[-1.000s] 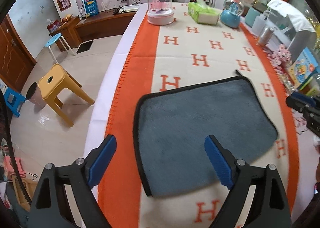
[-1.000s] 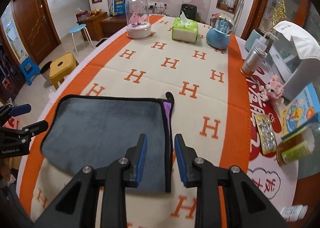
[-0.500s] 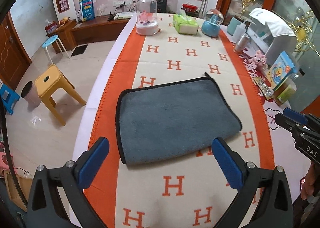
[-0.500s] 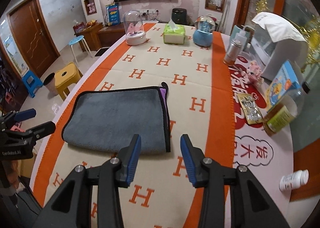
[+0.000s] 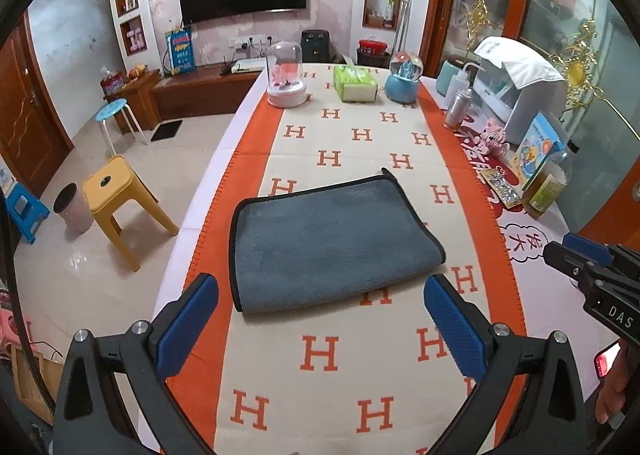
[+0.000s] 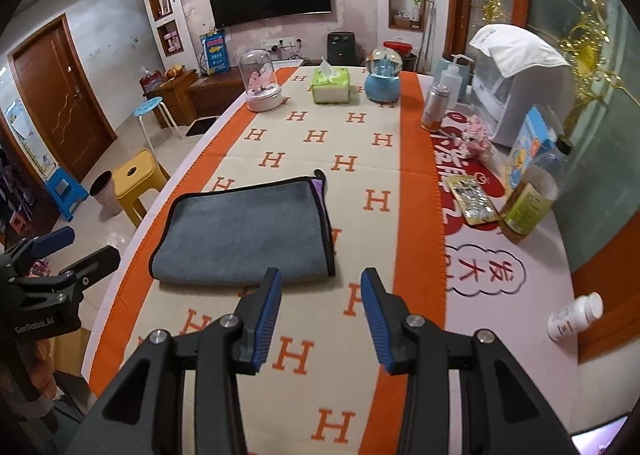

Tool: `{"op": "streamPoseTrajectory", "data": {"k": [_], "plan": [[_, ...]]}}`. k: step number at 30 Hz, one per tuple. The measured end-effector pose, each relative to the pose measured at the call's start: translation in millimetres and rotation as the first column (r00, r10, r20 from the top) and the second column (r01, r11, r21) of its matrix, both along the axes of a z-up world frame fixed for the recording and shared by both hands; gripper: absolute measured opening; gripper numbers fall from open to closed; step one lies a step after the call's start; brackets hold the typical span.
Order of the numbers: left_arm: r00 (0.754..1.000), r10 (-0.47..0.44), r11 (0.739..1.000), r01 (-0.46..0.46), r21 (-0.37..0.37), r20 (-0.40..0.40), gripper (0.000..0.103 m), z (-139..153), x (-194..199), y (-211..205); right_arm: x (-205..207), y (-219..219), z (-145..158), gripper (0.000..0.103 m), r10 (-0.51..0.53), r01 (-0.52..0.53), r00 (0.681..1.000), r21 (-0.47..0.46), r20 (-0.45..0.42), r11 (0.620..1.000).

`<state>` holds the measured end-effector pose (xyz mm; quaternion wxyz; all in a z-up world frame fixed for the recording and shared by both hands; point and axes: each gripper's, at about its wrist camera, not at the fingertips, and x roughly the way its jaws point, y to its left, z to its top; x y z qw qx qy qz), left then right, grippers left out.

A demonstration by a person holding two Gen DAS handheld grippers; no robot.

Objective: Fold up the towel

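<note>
A grey towel [image 5: 324,243] with black trim lies folded flat on the orange and cream H-patterned table cover [image 5: 332,351]. It also shows in the right wrist view [image 6: 244,233], with a purple inner layer at its right edge. My left gripper [image 5: 320,315] is open wide and empty, held back above the near side of the towel. My right gripper [image 6: 320,307] is open and empty, short of the towel's near right corner. Each gripper appears at the edge of the other's view, the right one [image 5: 588,267] and the left one [image 6: 60,255].
A glass dome [image 5: 285,73], a green tissue box [image 5: 354,83] and a blue snow globe [image 5: 403,77] stand at the far end. Bottles, a book and a white appliance [image 5: 520,95] line the right side. A pill bottle [image 6: 576,315] lies near the right edge. Stools [image 5: 116,199] stand on the floor left.
Both grippers have pulled back and up from the towel, which lies released and folded. The right gripper's jaws have opened wider.
</note>
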<state>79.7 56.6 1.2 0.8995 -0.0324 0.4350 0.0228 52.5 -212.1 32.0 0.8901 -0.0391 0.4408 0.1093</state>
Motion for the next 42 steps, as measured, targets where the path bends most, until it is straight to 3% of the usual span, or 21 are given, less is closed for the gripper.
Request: {"op": "streamPoseTrajectory", "data": {"k": [5, 10, 19, 34, 42], "plan": [[1.0, -0.006, 1.0, 0.006, 0.003, 0.022, 0.102, 6.0, -23.4, -18.0, -23.0, -6.2, 1.2, 0.041, -0.005, 0.007, 1.0, -0.052, 0.025, 0.999], [0.999, -0.031, 0.999, 0.032, -0.016, 0.02, 0.102, 7.8, -41.8, -33.7, -46.5, -12.6, -0.7, 0.041, -0.015, 0.015, 1.0, -0.026, -0.003, 1.0], [0.997, -0.075, 0.997, 0.076, -0.027, 0.02, 0.102, 13.3, -69.0, -45.4, -83.2, -10.7, 6.6, 0.041, -0.077, 0.078, 0.997, -0.029, 0.027, 0.997], [0.996, -0.089, 0.996, 0.089, 0.016, -0.015, 0.102, 9.7, -89.2, -47.7, -108.9, -10.1, 0.9, 0.042, -0.178, 0.178, 0.984, -0.004, -0.028, 0.984], [0.996, -0.079, 0.997, 0.078, -0.01, -0.044, 0.102, 7.8, -93.2, -47.2, -113.3, -6.7, 4.6, 0.042, -0.187, 0.187, 0.982, -0.019, -0.011, 0.982]]}}
